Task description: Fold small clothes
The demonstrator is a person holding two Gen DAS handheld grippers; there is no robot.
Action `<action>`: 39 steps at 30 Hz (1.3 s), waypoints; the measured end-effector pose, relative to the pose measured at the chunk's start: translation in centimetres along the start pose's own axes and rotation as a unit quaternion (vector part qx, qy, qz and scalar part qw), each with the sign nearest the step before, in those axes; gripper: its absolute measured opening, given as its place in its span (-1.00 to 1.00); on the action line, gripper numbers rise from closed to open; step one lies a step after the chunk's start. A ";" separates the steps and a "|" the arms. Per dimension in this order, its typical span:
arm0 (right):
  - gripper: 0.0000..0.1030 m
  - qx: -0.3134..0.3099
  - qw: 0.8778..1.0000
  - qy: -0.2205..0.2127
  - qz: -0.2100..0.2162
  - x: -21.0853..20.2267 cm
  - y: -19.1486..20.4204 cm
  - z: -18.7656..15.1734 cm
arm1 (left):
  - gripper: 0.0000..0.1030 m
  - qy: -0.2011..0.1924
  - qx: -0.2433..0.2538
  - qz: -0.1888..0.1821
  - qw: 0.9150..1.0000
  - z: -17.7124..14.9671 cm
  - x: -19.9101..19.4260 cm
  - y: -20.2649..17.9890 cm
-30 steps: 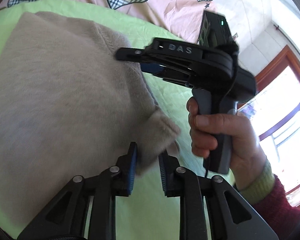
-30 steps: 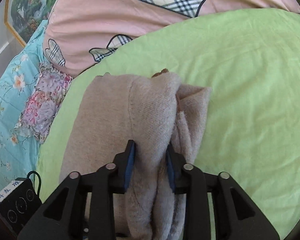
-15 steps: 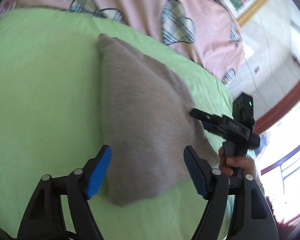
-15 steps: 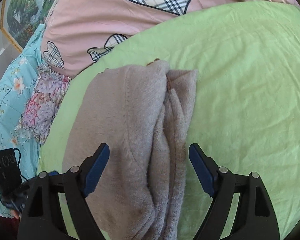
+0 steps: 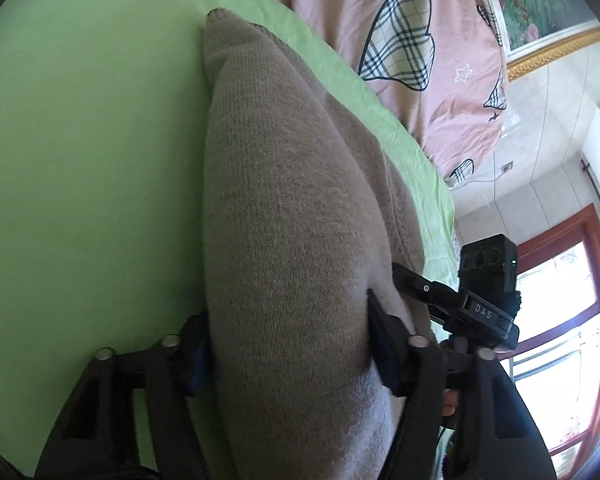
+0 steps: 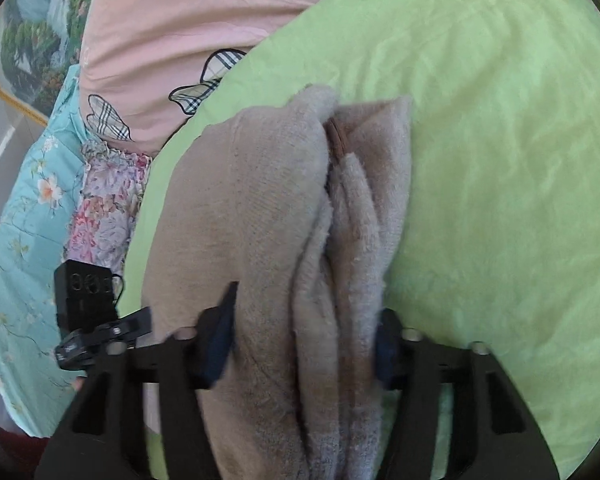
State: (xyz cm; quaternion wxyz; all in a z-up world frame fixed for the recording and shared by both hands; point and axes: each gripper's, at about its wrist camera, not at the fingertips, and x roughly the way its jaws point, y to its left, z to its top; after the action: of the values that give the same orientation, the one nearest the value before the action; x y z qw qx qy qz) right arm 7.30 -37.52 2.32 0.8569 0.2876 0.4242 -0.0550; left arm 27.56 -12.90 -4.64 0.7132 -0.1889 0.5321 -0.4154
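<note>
Left wrist view: left tool (image 5: 288, 354) straddles the near end of the beige sweater (image 5: 284, 208), jaws closing, both pads against the knit, clenched on its folded bulk. Sweater runs away from the tool as a long roll on the green sheet (image 5: 80, 160); its left edge is straight, with wide bare sheet beside it. Pink quilt (image 5: 432, 60) borders the far side.

Right wrist view: right tool (image 6: 304, 344) is also closing, pads pressed on the sweater's layered folds (image 6: 352, 216). Bare green sheet (image 6: 500, 160) opens broadly to the right. Left tool's body (image 6: 96, 320) sits close at left, near the floral bedding (image 6: 24, 240).
</note>
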 end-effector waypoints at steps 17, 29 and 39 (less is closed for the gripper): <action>-0.37 -0.060 0.991 0.012 0.119 4.3 12.5 -8.2 | -0.14 -0.071 0.055 0.093 0.992 -7.6 -18.0 2.3; 0.19 -0.088 0.996 -0.013 -0.002 3.0 14.2 -9.4 | 0.25 -0.085 -0.019 0.092 0.992 -10.0 -20.1 7.6; -0.68 -0.114 0.993 0.018 -0.008 6.7 18.1 -7.2 | 0.19 -0.092 -0.009 0.144 0.985 -10.3 -19.1 6.2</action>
State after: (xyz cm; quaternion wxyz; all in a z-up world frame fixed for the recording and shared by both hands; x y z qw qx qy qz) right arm 12.68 -17.66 1.93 0.8760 0.1857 0.4450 -0.0085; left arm 18.90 7.62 -1.30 0.8097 -0.1542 0.4899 -0.2838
